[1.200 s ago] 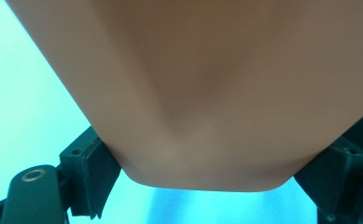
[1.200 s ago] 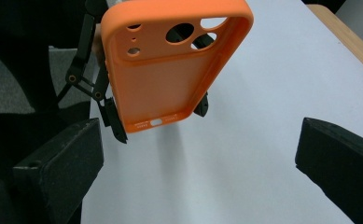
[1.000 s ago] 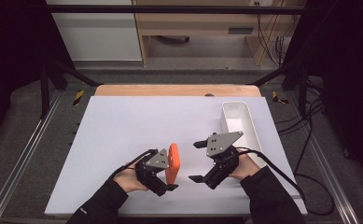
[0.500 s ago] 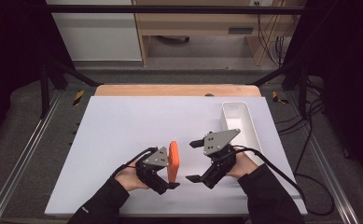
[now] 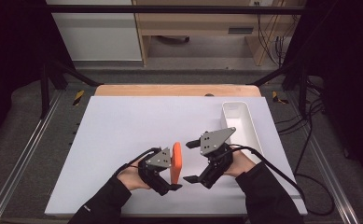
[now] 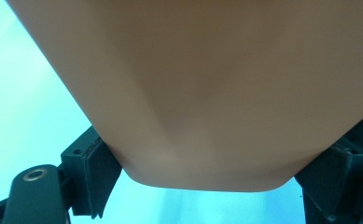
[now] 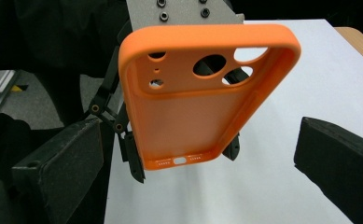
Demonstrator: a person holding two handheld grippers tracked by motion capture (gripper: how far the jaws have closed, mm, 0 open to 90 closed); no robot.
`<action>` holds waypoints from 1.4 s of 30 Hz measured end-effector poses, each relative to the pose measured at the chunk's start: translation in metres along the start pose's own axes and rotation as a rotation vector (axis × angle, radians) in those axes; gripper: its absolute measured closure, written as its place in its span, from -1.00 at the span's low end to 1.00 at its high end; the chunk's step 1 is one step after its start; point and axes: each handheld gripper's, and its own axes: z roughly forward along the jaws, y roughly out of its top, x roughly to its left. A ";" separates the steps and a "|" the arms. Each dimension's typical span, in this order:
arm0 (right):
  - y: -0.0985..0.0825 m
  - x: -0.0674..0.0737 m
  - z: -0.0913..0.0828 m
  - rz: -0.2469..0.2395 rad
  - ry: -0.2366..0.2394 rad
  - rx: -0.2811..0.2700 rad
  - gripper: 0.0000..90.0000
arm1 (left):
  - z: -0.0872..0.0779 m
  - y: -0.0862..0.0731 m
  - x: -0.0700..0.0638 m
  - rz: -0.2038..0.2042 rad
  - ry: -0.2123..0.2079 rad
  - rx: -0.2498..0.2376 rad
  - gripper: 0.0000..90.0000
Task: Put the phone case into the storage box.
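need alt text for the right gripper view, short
An orange phone case, its hollow inside and camera cutouts facing the camera, is held upright over a white table by the left claw behind it. The right claw frames it, its two black jaws wide apart and touching nothing.

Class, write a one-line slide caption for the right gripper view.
An orange phone case, held by the left claw, faces the open right claw above the white table.

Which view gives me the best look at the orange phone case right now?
The right gripper view: the orange phone case shows whole, open side and camera cutouts facing it. The high view shows it edge-on in the left gripper. The left gripper view shows a blurred close surface.
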 end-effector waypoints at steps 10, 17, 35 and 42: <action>0.002 -0.001 0.005 -0.015 0.012 -0.002 -0.91 | 0.005 0.002 -0.002 0.009 -0.011 0.016 -0.66; 0.003 -0.001 0.011 -0.033 0.025 0.007 -0.87 | 0.006 0.002 -0.004 0.015 -0.022 0.024 -0.66; 0.002 0.000 0.018 -0.073 0.085 0.010 -0.75 | 0.012 0.003 -0.008 0.046 -0.058 0.053 -0.66; 0.001 -0.001 0.019 -0.062 0.103 0.013 -0.67 | 0.012 0.002 -0.008 0.043 -0.061 0.055 -0.66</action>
